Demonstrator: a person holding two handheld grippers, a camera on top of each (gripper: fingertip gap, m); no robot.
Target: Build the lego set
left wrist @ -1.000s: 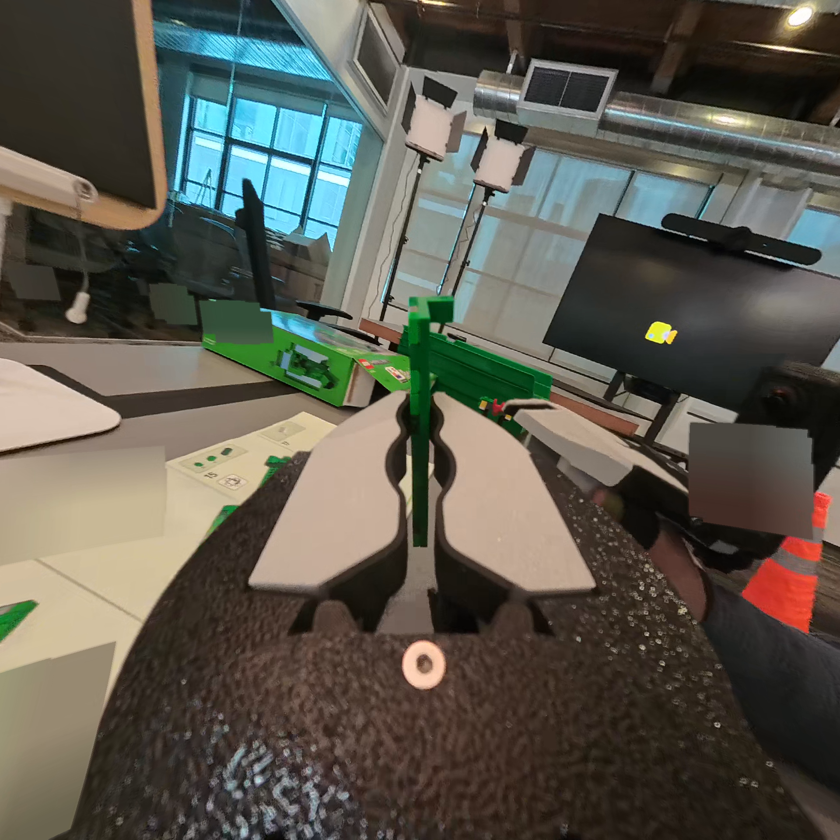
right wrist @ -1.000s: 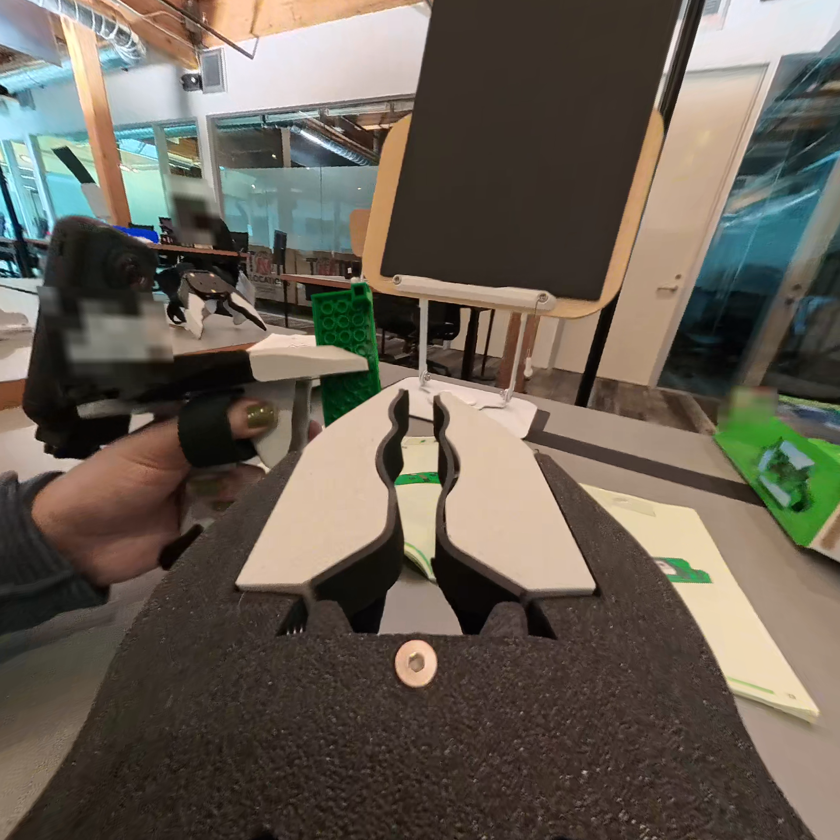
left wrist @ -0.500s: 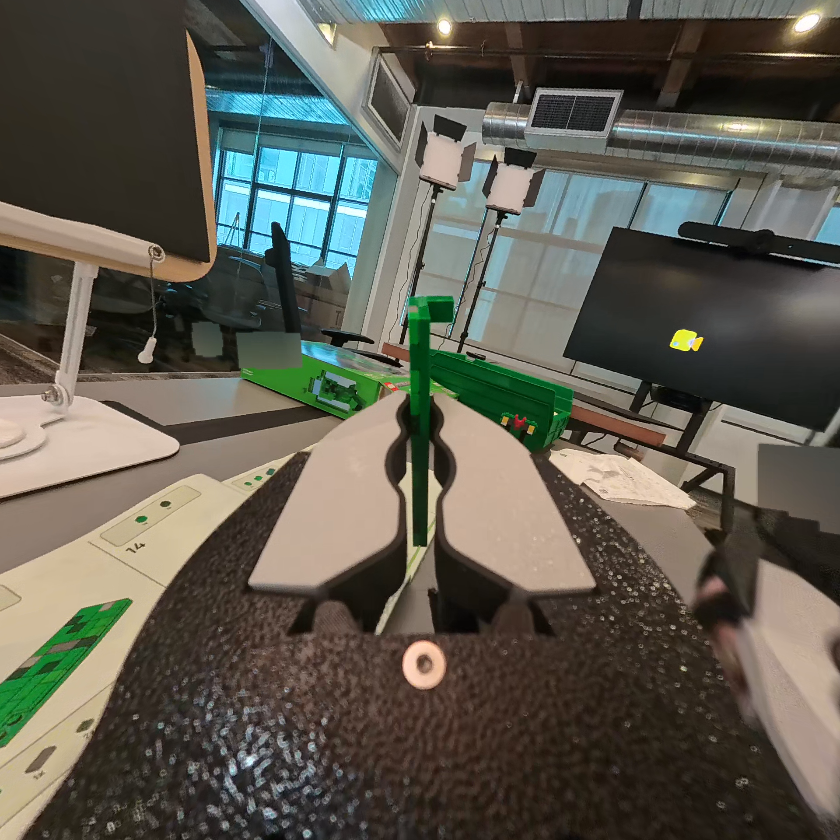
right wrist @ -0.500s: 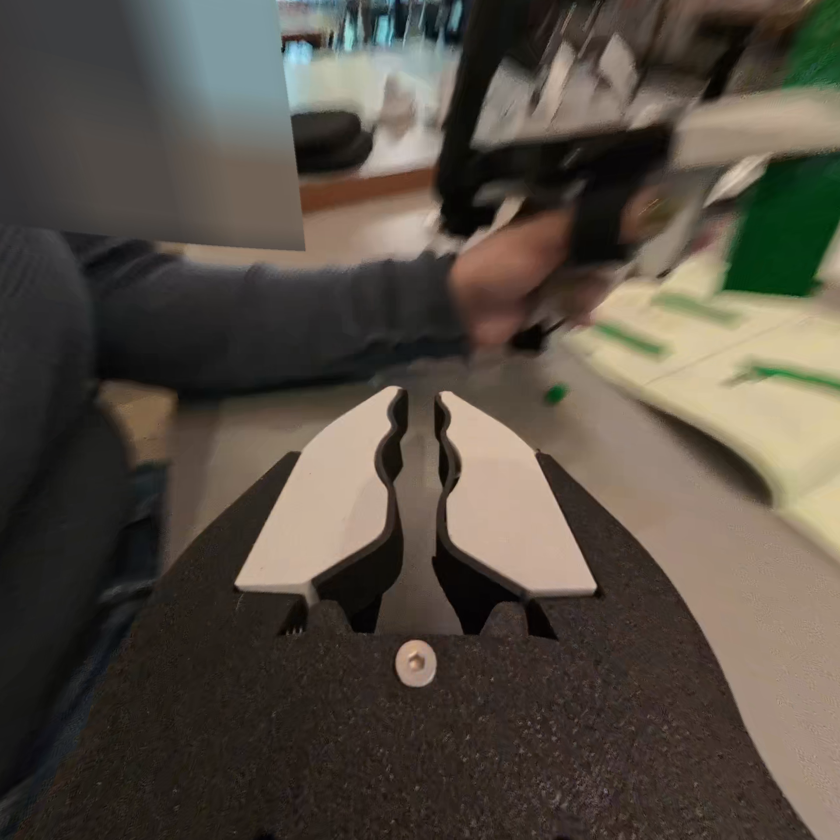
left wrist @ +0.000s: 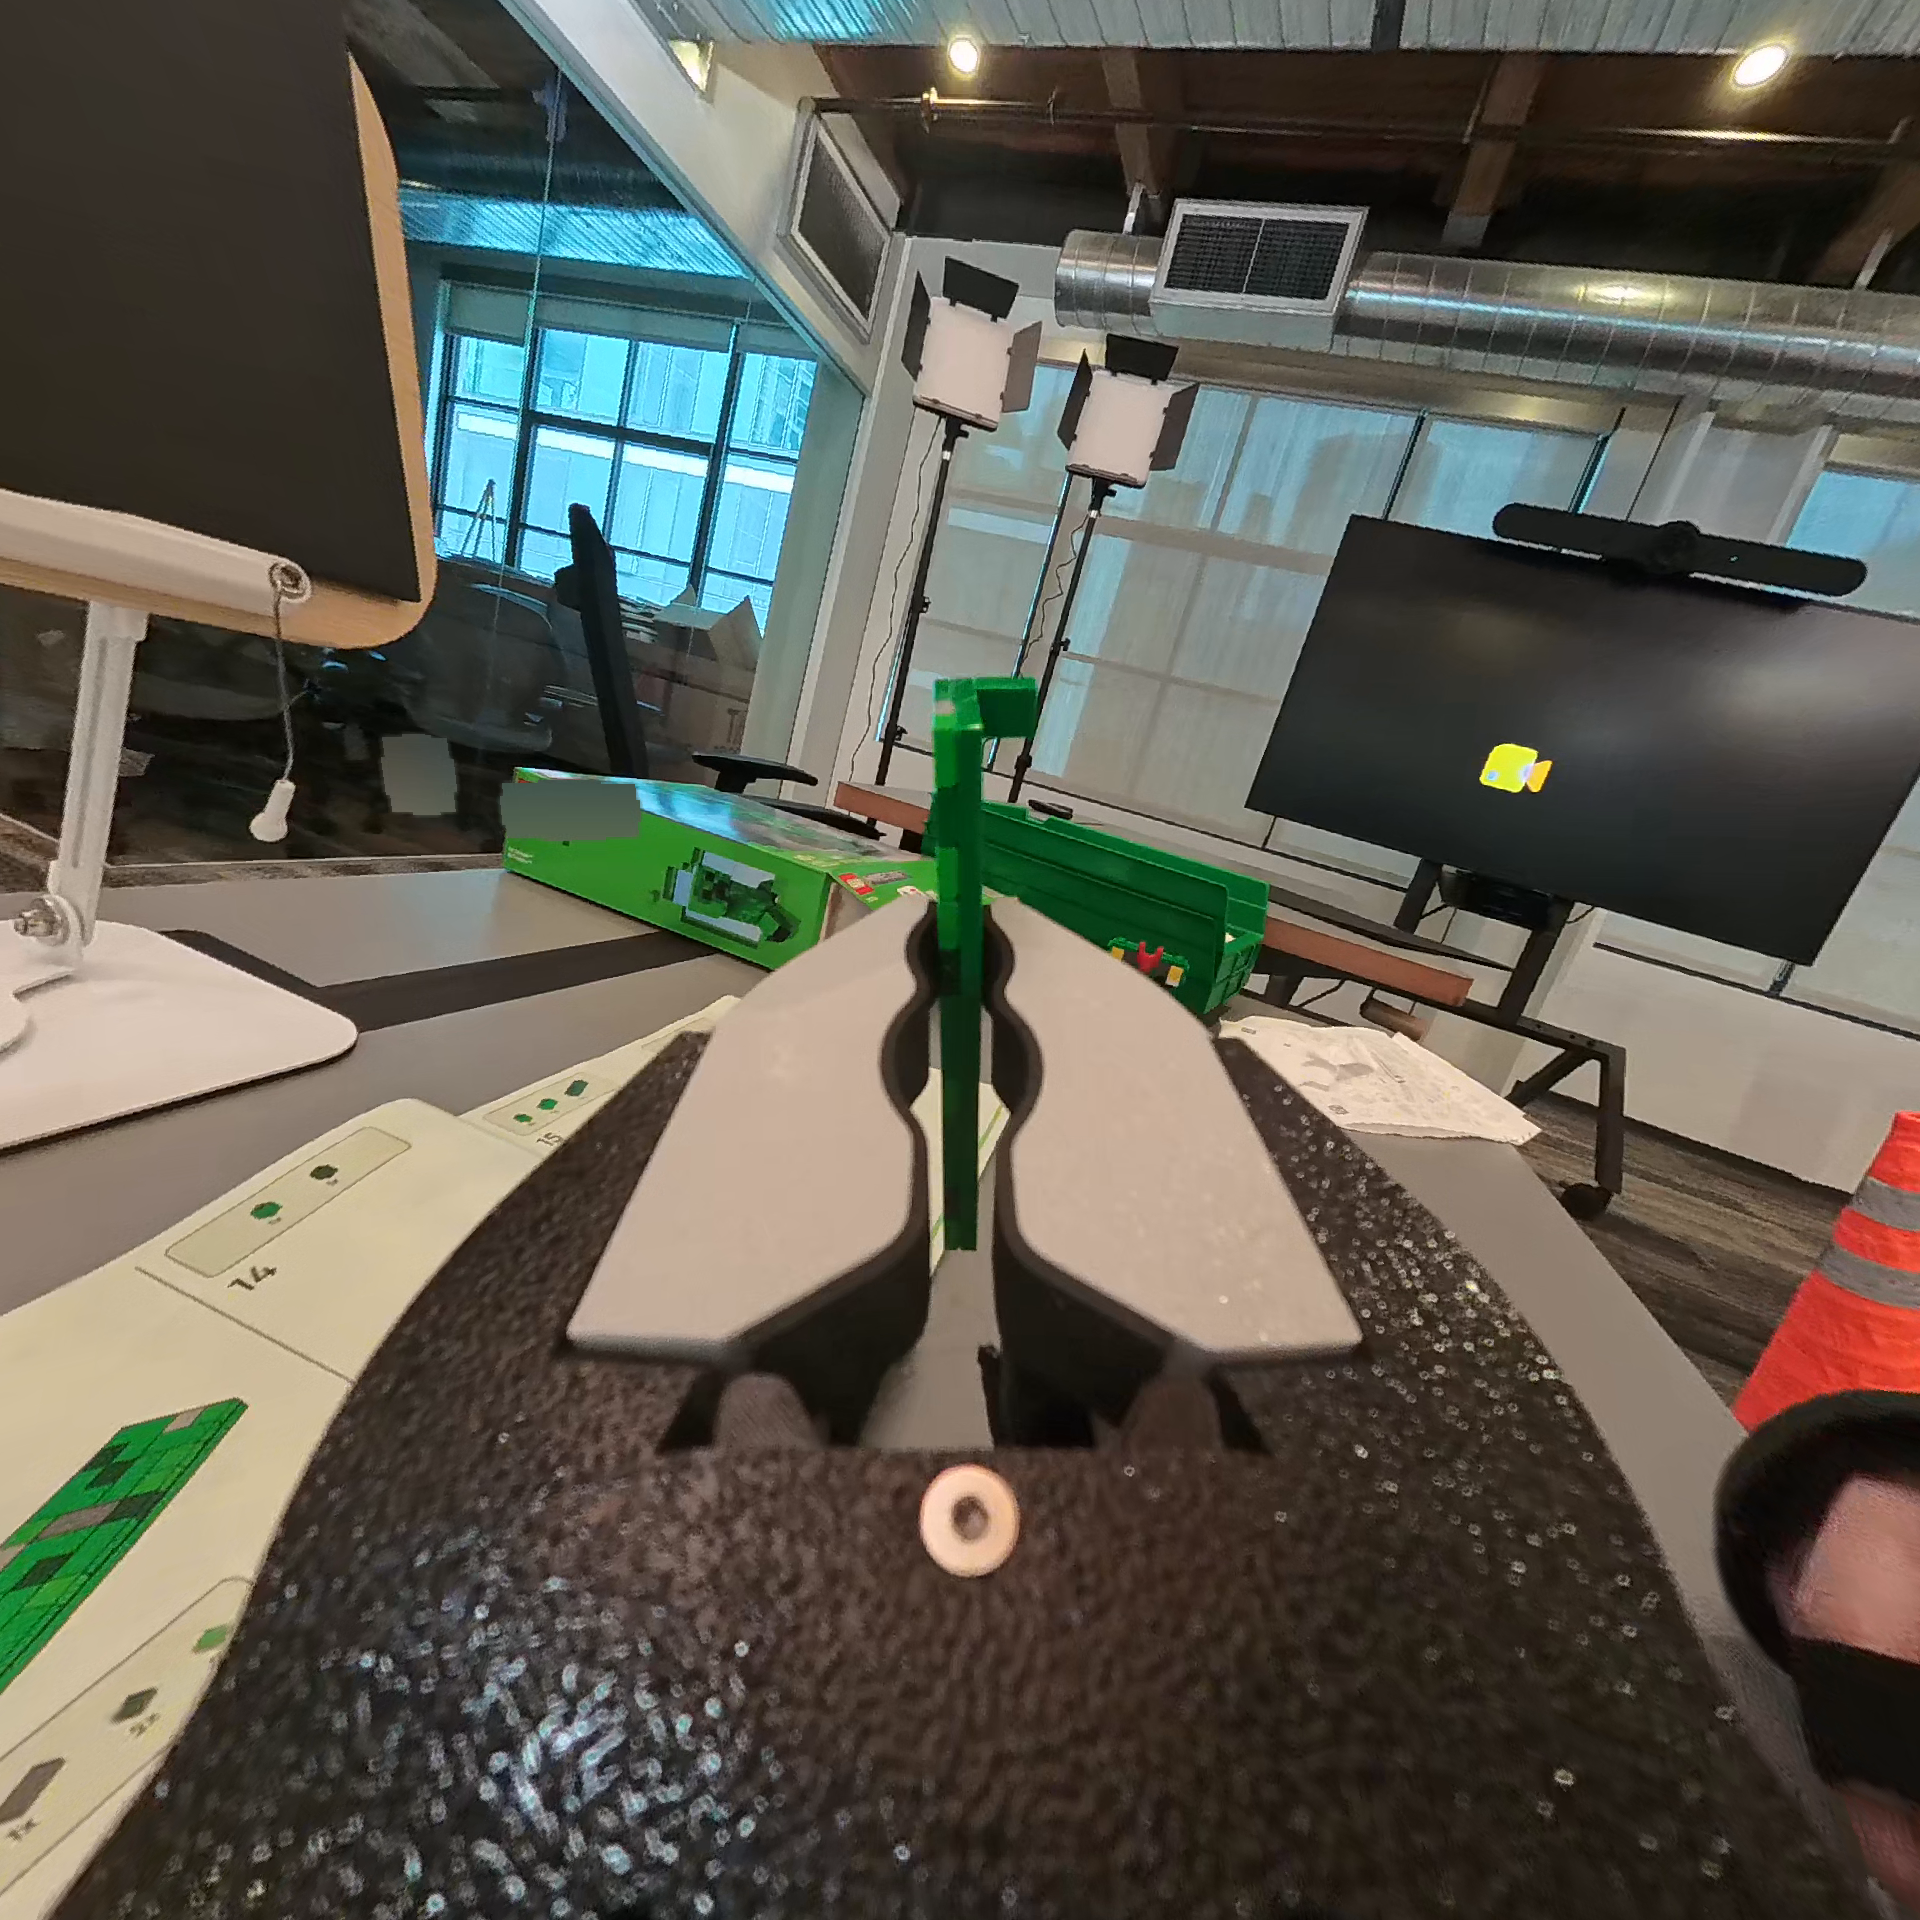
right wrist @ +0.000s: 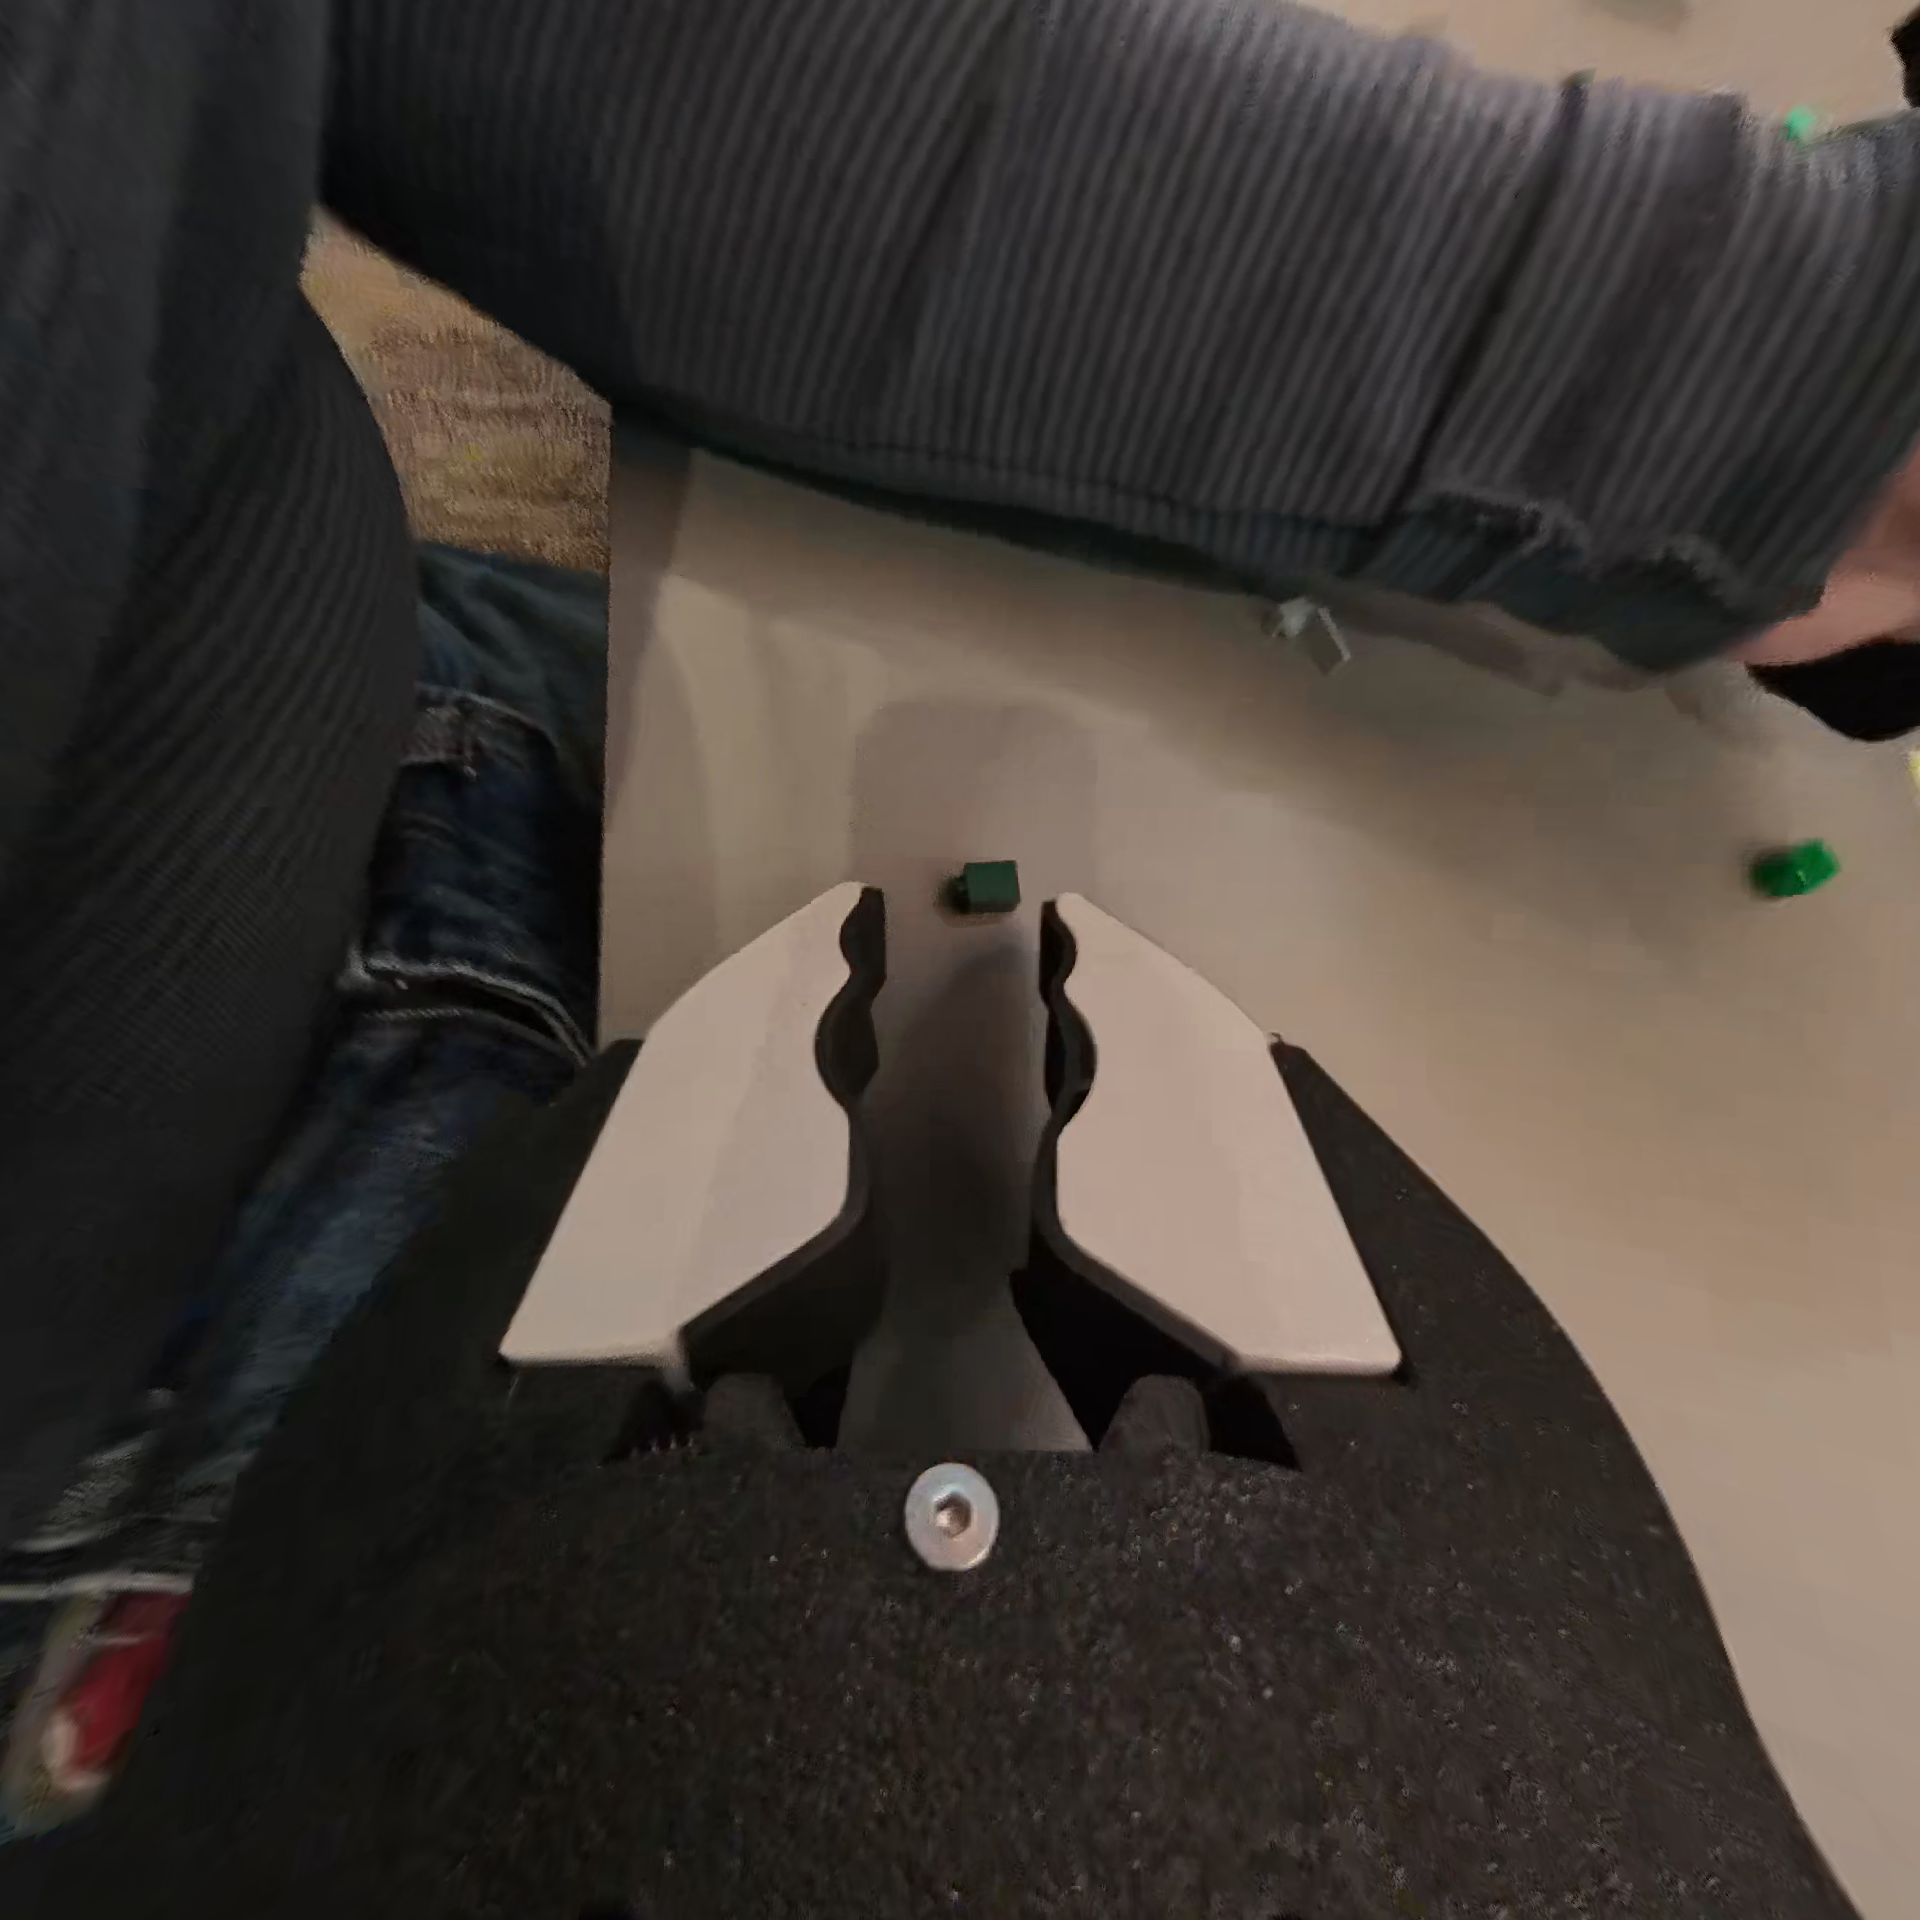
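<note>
Our left tongs (left wrist: 961, 935) pinch a thin green plate (left wrist: 958, 831) upright, edge-on, above the booklet (left wrist: 260, 1247). Our right tongs (right wrist: 961, 914) hang open over the surface (right wrist: 1351, 987), a dark green brick (right wrist: 987, 886) just beyond their tips, untouched.

Small brick (right wrist: 989, 886) lies on table (right wrist: 1351, 1039), sleeve (right wrist: 1039, 260) behind it

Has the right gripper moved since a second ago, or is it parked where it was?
Yes. The right gripper then faced the dark board on its white stand; it now points down at the beige tabletop, jaws open just short of a small dark green brick.
</note>
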